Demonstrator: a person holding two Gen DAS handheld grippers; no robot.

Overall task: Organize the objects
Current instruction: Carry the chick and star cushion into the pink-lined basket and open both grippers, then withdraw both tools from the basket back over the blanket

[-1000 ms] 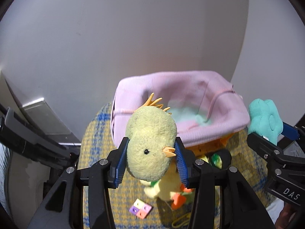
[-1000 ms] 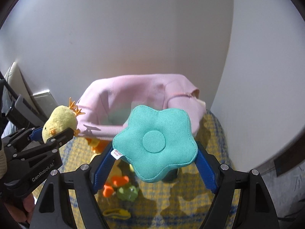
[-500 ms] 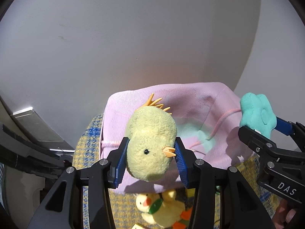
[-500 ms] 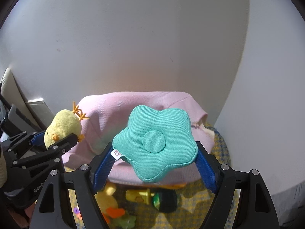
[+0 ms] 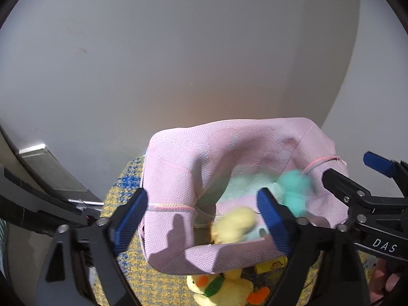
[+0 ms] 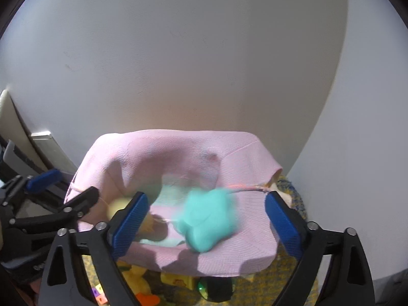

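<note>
A pink fabric basket (image 5: 178,168) (image 6: 255,252) stands on a yellow-and-blue checked mat. My left gripper (image 5: 204,219) is open above its near left rim. The yellow chick plush (image 5: 234,225) is blurred, in the air inside the basket mouth; in the right wrist view it (image 6: 116,205) shows partly behind a finger. My right gripper (image 6: 206,225) is open over the basket. The teal flower cushion (image 6: 209,219) is blurred below it, inside the basket; it also shows in the left wrist view (image 5: 294,191).
A yellow duck plush (image 5: 224,288) with orange feet lies on the checked mat (image 5: 122,188) in front of the basket. Small toys, among them a dark green one (image 6: 216,289) and coloured cubes (image 6: 99,294), lie beside it. A white wall rises right behind the basket.
Both grippers have moved forward over the basket and opened. The chick plush and the teal flower cushion have left the jaws and are dropping into the basket.
</note>
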